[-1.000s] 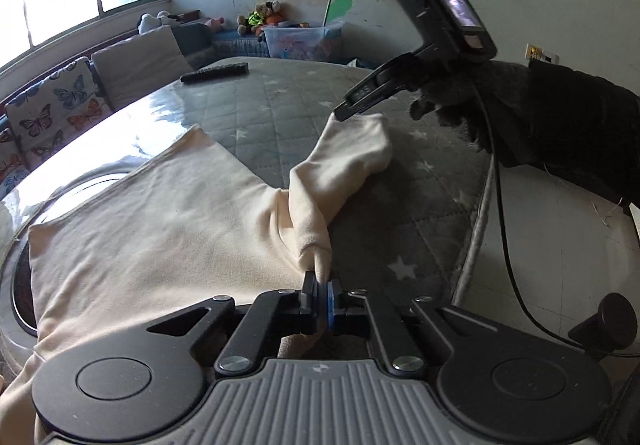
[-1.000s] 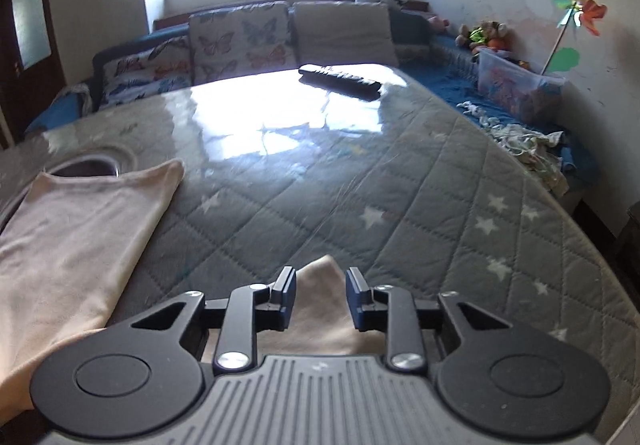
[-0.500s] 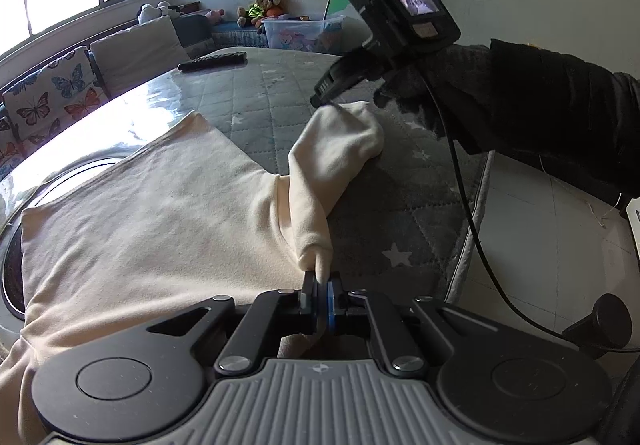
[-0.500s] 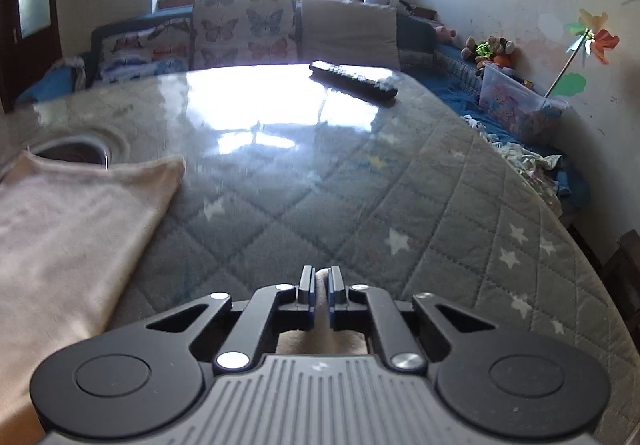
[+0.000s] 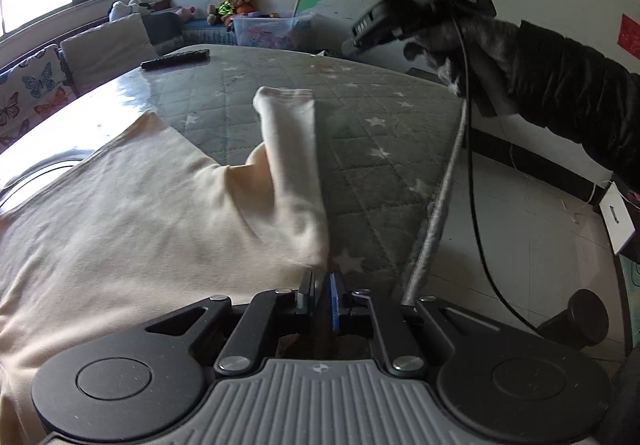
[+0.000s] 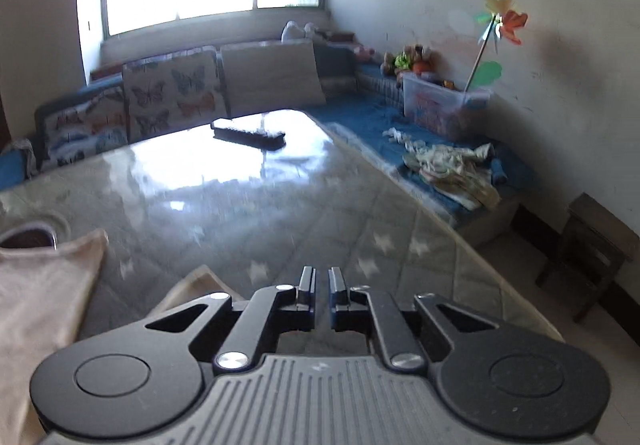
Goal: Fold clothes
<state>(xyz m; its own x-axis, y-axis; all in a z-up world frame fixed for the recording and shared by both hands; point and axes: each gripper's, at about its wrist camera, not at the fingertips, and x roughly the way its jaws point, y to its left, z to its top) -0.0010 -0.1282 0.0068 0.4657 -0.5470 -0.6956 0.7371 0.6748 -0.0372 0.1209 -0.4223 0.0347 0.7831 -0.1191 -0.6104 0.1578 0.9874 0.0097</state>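
Cream garment [image 5: 132, 213] is spread over the quilted counter [image 5: 360, 149], its sleeve [image 5: 292, 165] raised toward the remote control [image 5: 176, 59]. The sleeve's base is pinched in the left gripper [image 5: 322, 299]. The right gripper [image 6: 321, 285] is held aloft, nearly closed and empty. A sleeve fold is judged underway; laying it across the body is called for.

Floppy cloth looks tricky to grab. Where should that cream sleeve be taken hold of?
Take the cuff, the sleeve's free end lying flat on the table. Come in low from the open table edge on the right, pinching across the hem; the limp sleeve should follow its end.
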